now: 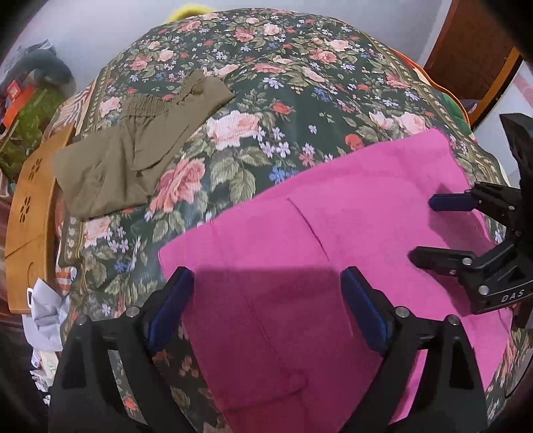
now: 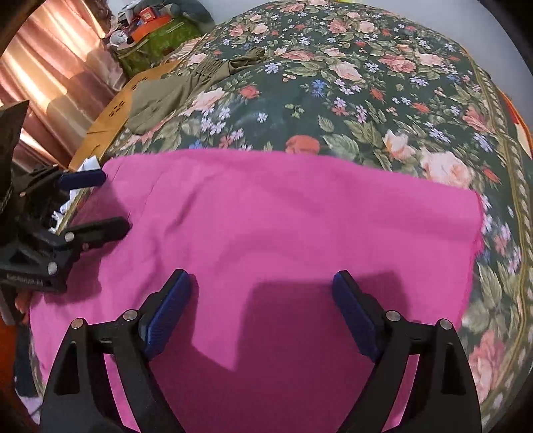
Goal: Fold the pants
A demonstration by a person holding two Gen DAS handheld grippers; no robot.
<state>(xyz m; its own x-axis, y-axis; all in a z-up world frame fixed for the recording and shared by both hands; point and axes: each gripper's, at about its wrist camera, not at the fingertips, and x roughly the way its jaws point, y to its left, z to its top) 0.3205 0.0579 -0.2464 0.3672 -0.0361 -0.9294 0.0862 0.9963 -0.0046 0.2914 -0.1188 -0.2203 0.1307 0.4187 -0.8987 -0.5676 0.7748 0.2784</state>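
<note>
Pink pants [image 1: 333,239] lie flat on the floral bedspread [image 1: 266,83] at the near side, also in the right wrist view [image 2: 283,216]. My left gripper [image 1: 268,279] is open and empty, hovering over their left part. My right gripper [image 2: 261,283] is open and empty over their middle; it also shows at the right of the left wrist view [image 1: 421,229]. The left gripper also shows at the left of the right wrist view [image 2: 113,203]. Folded olive pants [image 1: 133,150] lie at the far left of the bed, also in the right wrist view [image 2: 173,90].
A wooden board [image 1: 30,216] lies along the bed's left edge, with crumpled paper [image 1: 46,316] near it. Clutter [image 2: 150,30] and a pink curtain [image 2: 50,66] stand beyond the bed. A wooden door [image 1: 466,50] is at the far right.
</note>
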